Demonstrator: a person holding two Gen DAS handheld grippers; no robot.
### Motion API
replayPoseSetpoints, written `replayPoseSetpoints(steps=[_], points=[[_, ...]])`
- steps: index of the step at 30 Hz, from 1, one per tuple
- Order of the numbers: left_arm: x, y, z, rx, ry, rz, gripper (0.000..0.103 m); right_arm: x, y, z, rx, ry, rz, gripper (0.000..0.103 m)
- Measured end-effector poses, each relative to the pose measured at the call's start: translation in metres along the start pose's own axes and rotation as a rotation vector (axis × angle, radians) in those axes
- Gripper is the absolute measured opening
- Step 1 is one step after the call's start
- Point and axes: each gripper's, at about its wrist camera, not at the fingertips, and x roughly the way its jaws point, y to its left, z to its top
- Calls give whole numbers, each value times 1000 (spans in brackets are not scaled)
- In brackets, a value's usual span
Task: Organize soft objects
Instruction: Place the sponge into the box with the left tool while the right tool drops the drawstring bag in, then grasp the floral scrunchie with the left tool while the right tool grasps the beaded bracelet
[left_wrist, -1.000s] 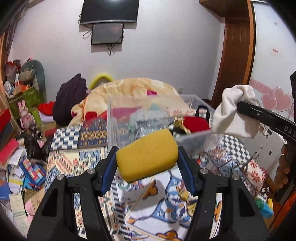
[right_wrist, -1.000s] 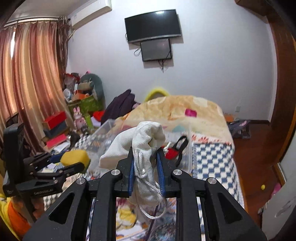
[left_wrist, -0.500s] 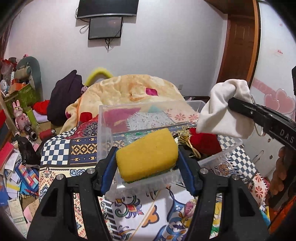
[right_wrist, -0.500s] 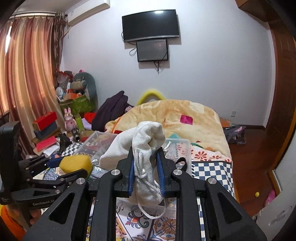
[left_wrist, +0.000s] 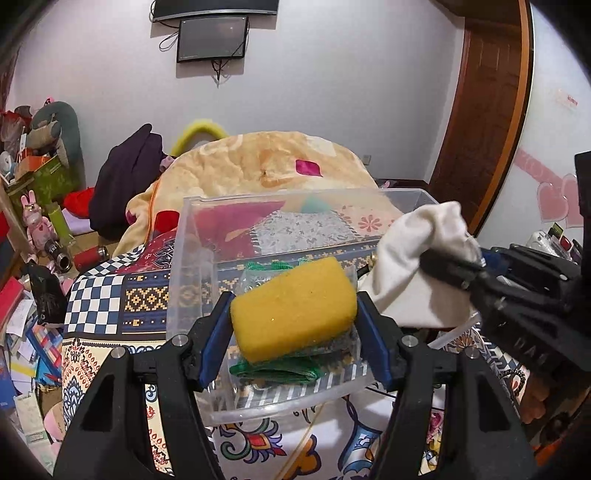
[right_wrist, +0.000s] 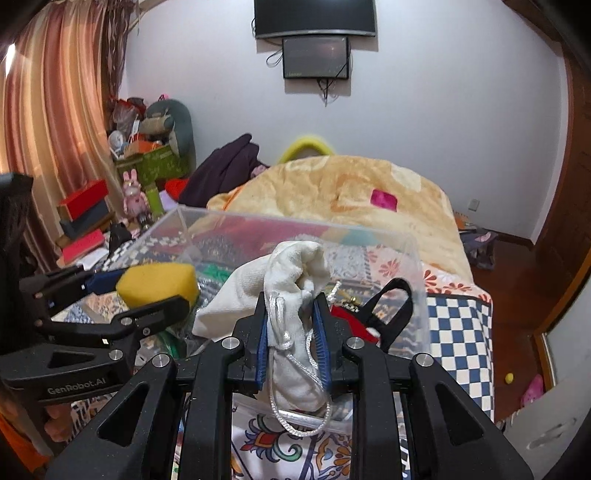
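Observation:
My left gripper is shut on a yellow sponge and holds it over the near left part of a clear plastic bin. My right gripper is shut on a white drawstring cloth bag, held over the bin's near right part. In the left wrist view the bag and right gripper show at the right. In the right wrist view the sponge and left gripper show at the left. The bin holds a green mesh item, a red item and a black strap.
The bin stands on a patterned bedspread on a bed. A peach blanket is heaped behind it. Dark clothing, boxes and toys crowd the left side. A wooden door is at the right.
Both grippers have moved forward and down over the bin, holding their objects. The bin now looks closer and lower in both views.

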Motion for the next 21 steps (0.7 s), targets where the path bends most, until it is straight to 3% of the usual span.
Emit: replayPoseSetpoints(steps=[5, 7, 8, 9, 14, 17, 21], points=[[-3, -5, -2, 13, -7, -2, 77, 2, 2, -5, -24, 40, -8, 26], [-7, -7, -3, 17, -11, -5, 78, 0, 1, -5, -27, 47, -8, 35], [-9, -8, -3, 17, -11, -8, 78, -3, 1, -5, -26, 46, -7, 44], [-12, -8, -4, 13, -14, -15, 78, -6, 0, -6, -24, 37, -7, 51], [-35, -10, -6, 1, -51, -36, 81, -28, -4, -5, -27, -7, -11, 59], [-51, -12, -6, 2, -84, -48, 86, -48, -5, -5, -23, -58, -27, 74], [-75, -19, -8, 12, -124, -68, 88, -73, -9, -6, -2, -116, -9, 80]])
